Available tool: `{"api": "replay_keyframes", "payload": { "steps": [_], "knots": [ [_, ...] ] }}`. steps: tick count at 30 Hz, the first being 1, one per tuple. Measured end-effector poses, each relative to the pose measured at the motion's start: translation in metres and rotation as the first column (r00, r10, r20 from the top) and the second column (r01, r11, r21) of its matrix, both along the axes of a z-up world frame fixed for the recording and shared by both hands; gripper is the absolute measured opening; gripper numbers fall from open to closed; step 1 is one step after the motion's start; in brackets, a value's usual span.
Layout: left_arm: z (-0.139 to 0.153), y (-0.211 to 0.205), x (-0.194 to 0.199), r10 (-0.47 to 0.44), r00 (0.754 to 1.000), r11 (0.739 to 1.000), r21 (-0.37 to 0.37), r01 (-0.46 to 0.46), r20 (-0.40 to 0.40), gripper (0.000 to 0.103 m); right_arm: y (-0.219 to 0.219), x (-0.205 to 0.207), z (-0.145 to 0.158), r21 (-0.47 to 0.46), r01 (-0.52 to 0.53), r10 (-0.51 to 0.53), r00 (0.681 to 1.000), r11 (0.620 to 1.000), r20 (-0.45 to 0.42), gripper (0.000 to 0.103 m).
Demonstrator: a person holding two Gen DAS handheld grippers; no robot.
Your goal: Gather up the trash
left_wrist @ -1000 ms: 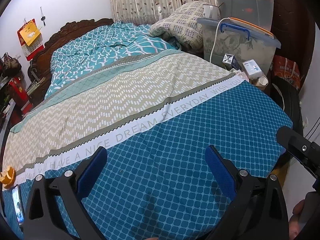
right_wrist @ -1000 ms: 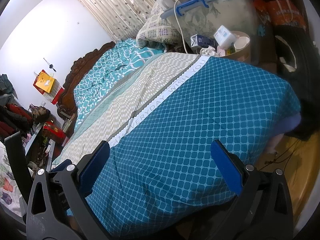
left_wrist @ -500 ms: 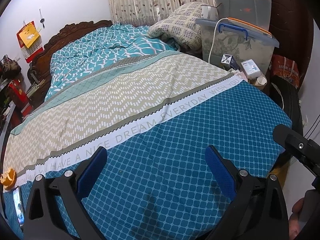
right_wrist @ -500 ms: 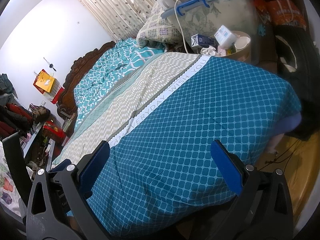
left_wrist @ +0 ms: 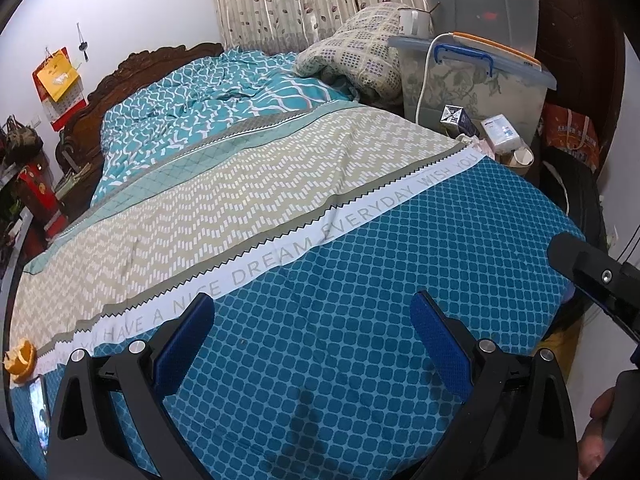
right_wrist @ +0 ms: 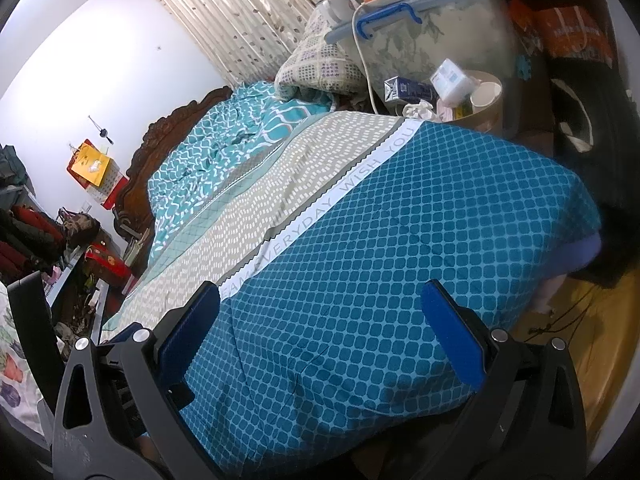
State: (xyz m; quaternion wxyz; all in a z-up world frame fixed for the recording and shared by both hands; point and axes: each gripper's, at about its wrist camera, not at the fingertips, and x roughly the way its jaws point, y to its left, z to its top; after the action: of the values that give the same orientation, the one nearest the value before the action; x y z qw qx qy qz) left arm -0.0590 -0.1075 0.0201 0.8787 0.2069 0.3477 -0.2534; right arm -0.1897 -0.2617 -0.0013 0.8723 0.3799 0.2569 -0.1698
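Note:
An orange peel (left_wrist: 19, 357) lies on the bedspread (left_wrist: 340, 280) at the far left edge of the left wrist view, beside a phone (left_wrist: 38, 406). A round bin (right_wrist: 482, 110) holding a milk carton (right_wrist: 406, 90), a tissue pack (right_wrist: 452, 78) and a paper cup (right_wrist: 486, 94) stands off the bed's far right corner; it also shows in the left wrist view (left_wrist: 520, 158). My left gripper (left_wrist: 312, 332) is open and empty above the blue quilt. My right gripper (right_wrist: 320, 320) is open and empty above the bed's near right part (right_wrist: 400, 240).
A folded checked quilt (left_wrist: 360, 52) and a lidded plastic storage box (left_wrist: 480, 80) stand at the far right. A carved wooden headboard (left_wrist: 132, 76) is at the back left. Clutter and bags (right_wrist: 48, 240) line the left side. The wooden floor (right_wrist: 580, 328) shows at right.
The left wrist view has shifted slightly; the bed sits a little lower and closer. Both grippers stay open and empty.

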Motion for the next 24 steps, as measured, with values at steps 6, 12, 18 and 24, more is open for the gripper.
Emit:
{"api": "replay_keyframes", "payload": {
  "steps": [6, 12, 18, 24],
  "knots": [
    [-0.0009, 0.0004, -0.0017, 0.009, 1.0, 1.0, 0.013, -0.009, 0.014, 0.094, 0.001, 0.0, 0.0005, 0.004, -0.001, 0.001, 1.0, 1.0, -0.001, 0.1],
    [-0.0024, 0.0011, -0.0025, 0.016, 0.999, 0.999, 0.027, -0.017, 0.028, 0.094, 0.0014, 0.0001, -0.0001, 0.006, -0.001, 0.001, 1.0, 1.0, 0.0, 0.1],
    [-0.0067, 0.0008, -0.0004, 0.018, 1.0, 0.999, 0.037, -0.018, 0.002, 0.094, 0.0009, 0.0, -0.0008, 0.007, 0.002, -0.002, 1.0, 1.0, 0.002, 0.1],
    [-0.0093, 0.0021, 0.0013, 0.023, 1.0, 0.999, 0.042, -0.022, -0.008, 0.094, 0.0006, -0.0014, -0.0025, 0.011, 0.003, -0.003, 1.0, 1.0, 0.003, 0.1]
  ]
}}
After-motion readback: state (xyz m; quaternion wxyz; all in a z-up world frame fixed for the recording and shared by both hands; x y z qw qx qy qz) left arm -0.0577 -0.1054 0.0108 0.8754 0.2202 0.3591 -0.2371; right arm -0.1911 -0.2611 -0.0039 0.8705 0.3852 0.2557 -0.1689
